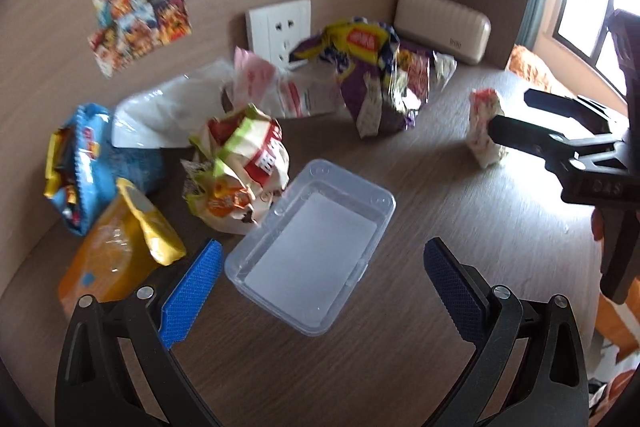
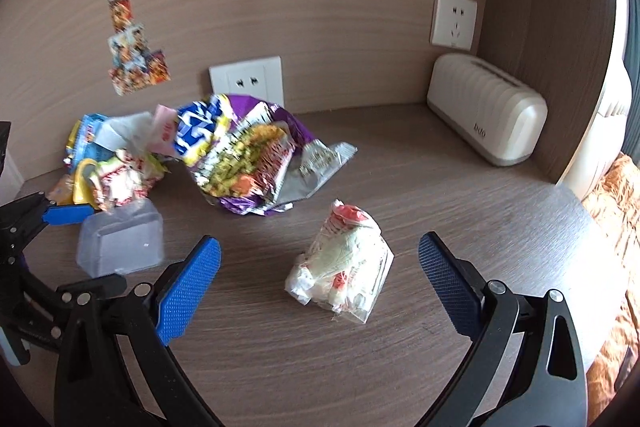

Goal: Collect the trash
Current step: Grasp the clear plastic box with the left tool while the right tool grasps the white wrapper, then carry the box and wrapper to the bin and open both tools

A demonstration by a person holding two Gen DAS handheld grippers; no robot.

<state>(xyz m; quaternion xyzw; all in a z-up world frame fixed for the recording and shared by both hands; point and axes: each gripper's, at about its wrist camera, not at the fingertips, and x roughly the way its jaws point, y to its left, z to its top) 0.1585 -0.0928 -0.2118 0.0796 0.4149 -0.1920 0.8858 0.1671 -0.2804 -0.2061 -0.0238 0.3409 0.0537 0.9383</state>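
Note:
A clear plastic box (image 1: 312, 247) sits empty on the wooden table, just ahead of my open left gripper (image 1: 320, 251); it also shows in the right wrist view (image 2: 120, 243). A small white and red crumpled wrapper (image 2: 340, 263) lies between the jaws of my open right gripper (image 2: 320, 251), not touched; it also shows in the left wrist view (image 1: 484, 125). A purple and yellow snack bag (image 2: 244, 155) lies behind it. A red and green crumpled bag (image 1: 240, 171), a yellow bag (image 1: 120, 247) and a blue bag (image 1: 80, 167) lie left of the box.
A beige ribbed case (image 2: 484, 107) stands at the back right corner. Wall sockets (image 1: 280, 27) and stickers (image 1: 136, 11) are on the back wall. A white plastic bag (image 1: 168, 111) lies behind the pile. An orange bedspread (image 2: 612, 211) is past the table's right edge.

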